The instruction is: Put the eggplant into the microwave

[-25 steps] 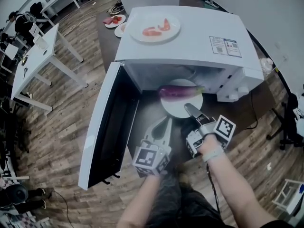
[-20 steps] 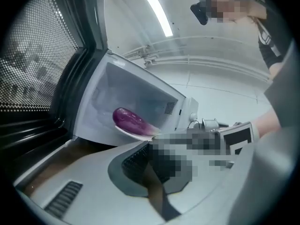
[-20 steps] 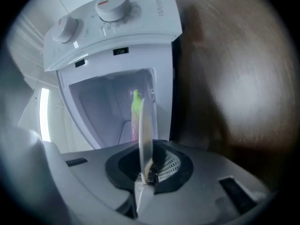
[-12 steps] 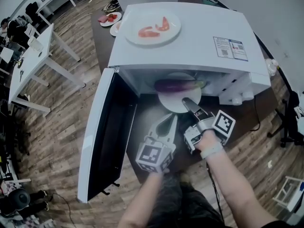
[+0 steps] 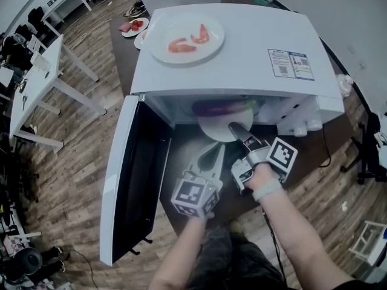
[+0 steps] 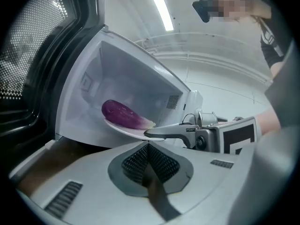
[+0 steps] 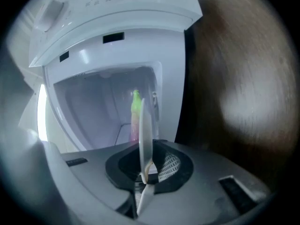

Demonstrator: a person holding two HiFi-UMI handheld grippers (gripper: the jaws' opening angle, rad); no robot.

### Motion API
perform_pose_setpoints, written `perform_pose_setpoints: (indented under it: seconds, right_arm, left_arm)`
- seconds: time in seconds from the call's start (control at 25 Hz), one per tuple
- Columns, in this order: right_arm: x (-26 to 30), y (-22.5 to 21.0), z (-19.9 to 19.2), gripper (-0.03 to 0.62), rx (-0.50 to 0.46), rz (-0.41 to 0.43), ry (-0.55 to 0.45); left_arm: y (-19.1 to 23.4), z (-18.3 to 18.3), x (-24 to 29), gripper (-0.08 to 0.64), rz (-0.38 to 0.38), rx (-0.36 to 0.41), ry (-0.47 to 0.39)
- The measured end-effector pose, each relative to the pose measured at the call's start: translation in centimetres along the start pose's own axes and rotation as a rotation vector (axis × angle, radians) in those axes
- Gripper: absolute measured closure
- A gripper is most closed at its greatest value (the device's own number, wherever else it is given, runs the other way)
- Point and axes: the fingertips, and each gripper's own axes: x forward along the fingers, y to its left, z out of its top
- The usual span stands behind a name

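the white microwave's door [image 5: 130,174] hangs wide open at the left, dark inner face turned to the cavity. just right of it, the left gripper [image 5: 211,153] points at the opening from the front. its jaws are pressed together with nothing between them, and in its own view [image 6: 147,146] the tips stop short of the plate.

the long purple eggplant with a green stem end [image 5: 219,108] lies crosswise on the far part of a round white plate [image 5: 221,132]. it sits right at the mouth of the boxy white microwave [image 5: 242,53], under the front edge of the roof. the eggplant is beyond the tips of both grippers, touching neither. in the left gripper view it [image 6: 123,114] rests on the plate [image 6: 123,127] against the pale cavity wall.

the right gripper [image 5: 233,128] pinches the plate's near rim. in its own view the jaws [image 7: 143,162] are clamped on the thin plate [image 7: 144,125], seen edge-on, with the eggplant [image 7: 135,121] just behind it.
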Motion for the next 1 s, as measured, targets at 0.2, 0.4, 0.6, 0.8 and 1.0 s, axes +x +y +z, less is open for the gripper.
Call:
perform_pose_setpoints:
  seconds: [0.2,0.4,0.6,0.8,1.0]
  right_arm:
    - [0.5,-0.2,0.0,0.566,-0.021,-0.008,0.008]
    - [1.3,-0.1,-0.1,0.566,-0.084,-0.017,0.017]
    - [1.5,0.2,-0.4,0.499,-0.194,-0.027,0.042]
    - [0.6,0.8,-1.5,0.449,-0.297,0.005,0.114]
    - [-1.1,0.9,-3.2,0.445,-0.434,0.013,0.186]
  left_arm:
    - [0.2,-0.3,0.1,0.56,-0.019,0.023,0.032]
    - [0.4,-0.3,0.3,0.56,-0.014,0.013,0.033]
    - [0.7,-0.2,0.6,0.56,0.009,-0.016,0.024]
    - [1.2,-0.1,0.7,0.56,0.021,-0.035,0.026]
    - [1.6,0.1,0.8,0.56,0.031,-0.049,0.029]
